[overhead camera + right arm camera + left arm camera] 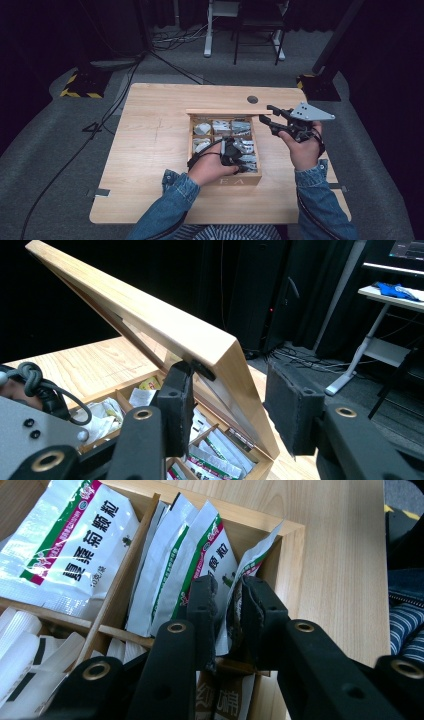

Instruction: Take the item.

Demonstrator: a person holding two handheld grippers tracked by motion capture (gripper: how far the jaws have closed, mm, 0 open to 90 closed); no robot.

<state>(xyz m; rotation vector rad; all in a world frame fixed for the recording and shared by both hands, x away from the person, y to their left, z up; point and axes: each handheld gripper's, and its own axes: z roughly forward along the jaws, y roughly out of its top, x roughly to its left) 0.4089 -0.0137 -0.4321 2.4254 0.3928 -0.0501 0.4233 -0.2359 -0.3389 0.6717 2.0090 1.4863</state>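
Note:
A wooden box with several compartments of sachets stands mid-table, its lid raised upright at the back. My left gripper reaches into the front right compartment. In the left gripper view, my left gripper has its jaws pinched together on the edge of a white sachet with a green and red stripe, close to the box's corner wall. My right gripper is at the lid's right end. In the right gripper view, it grips the corner of the tilted lid.
More white sachets fill the neighbouring compartments, split by thin wooden dividers. The table has a round hole behind the box. Cables and desk legs lie on the floor beyond the far edge.

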